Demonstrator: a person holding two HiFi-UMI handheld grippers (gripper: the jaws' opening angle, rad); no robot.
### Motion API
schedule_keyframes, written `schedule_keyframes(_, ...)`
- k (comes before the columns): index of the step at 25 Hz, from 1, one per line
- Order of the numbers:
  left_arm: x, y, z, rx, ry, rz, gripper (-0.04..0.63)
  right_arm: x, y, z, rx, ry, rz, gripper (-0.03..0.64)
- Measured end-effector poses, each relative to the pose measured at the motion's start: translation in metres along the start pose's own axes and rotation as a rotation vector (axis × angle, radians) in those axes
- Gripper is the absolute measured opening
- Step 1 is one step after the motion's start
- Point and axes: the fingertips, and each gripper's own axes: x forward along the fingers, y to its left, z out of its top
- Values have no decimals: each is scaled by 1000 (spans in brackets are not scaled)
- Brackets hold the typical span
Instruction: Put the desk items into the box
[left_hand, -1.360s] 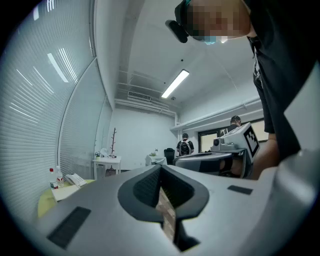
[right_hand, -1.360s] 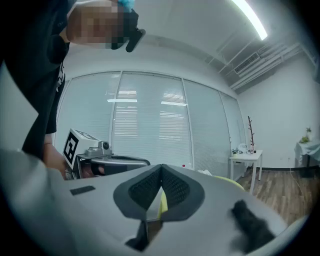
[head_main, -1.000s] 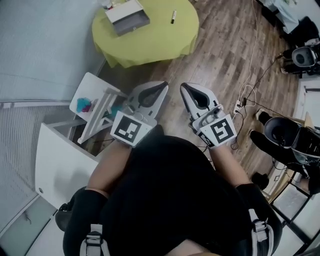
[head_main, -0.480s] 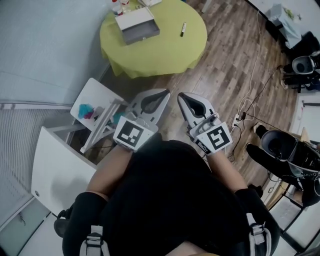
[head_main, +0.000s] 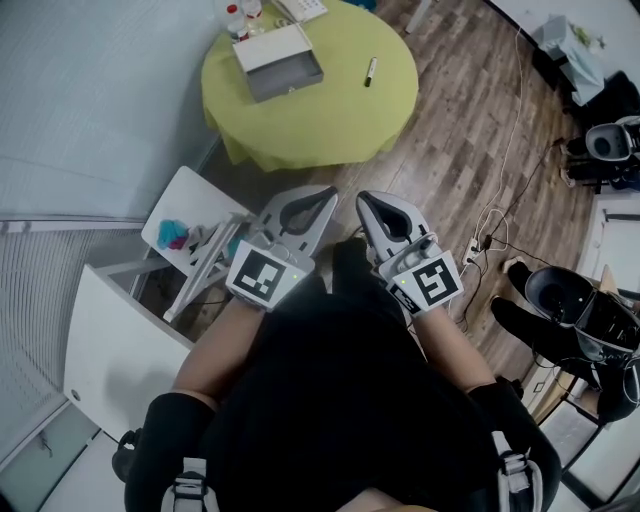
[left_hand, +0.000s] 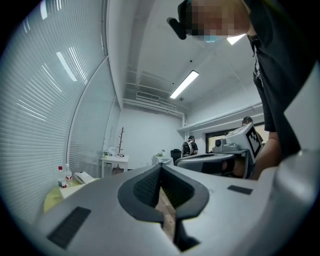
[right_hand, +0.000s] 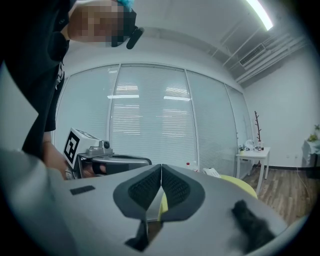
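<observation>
Jaws together; left gripper (head_main: 328, 192), right gripper (head_main: 363, 197) roughly level.

Looks along the right gripper (right_hand: 161, 169), jaws pressed together tip to tip, nothing between. Catches the left gripper (right_hand: 140, 160) just beside at the left, marker cube on top, a hand (right_hand: 56, 162) behind. Shows a yellow-green tabletop (right_hand: 240, 184) beyond the closed tips, small bottles (right_hand: 189, 164) at its edge toward the blinds (right_hand: 150, 115). Takes in a white side table (right_hand: 253, 151) on wooden floor (right_hand: 287, 189) at the right.
</observation>
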Motion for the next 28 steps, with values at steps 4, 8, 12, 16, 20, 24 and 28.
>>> schedule_keyframes(4,15,9,1,-4,4,12,9,10,-19,0,4,-7,13,18)
schedule_keyframes(8,37,21,2,11,14,25,9,25,-44,2,-16,-7,48,18)
schedule_keyframes(12,64,43,6,14,25,60,9,45,-78,9,-22,-7,75,18)
schedule_keyframes(16,99,66,10,-10,25,99,9,64,-116,19,-30,-11,107,17)
schedule_keyframes(20,131,81,12,-19,24,126,9,75,-147,23,-34,-12,134,18)
schedule_keyframes(24,161,93,8,-18,26,148,9,85,-178,20,-36,-11,156,18)
schedule_keyframes(28,196,101,13,-5,31,180,9,88,-213,18,-22,-11,184,18)
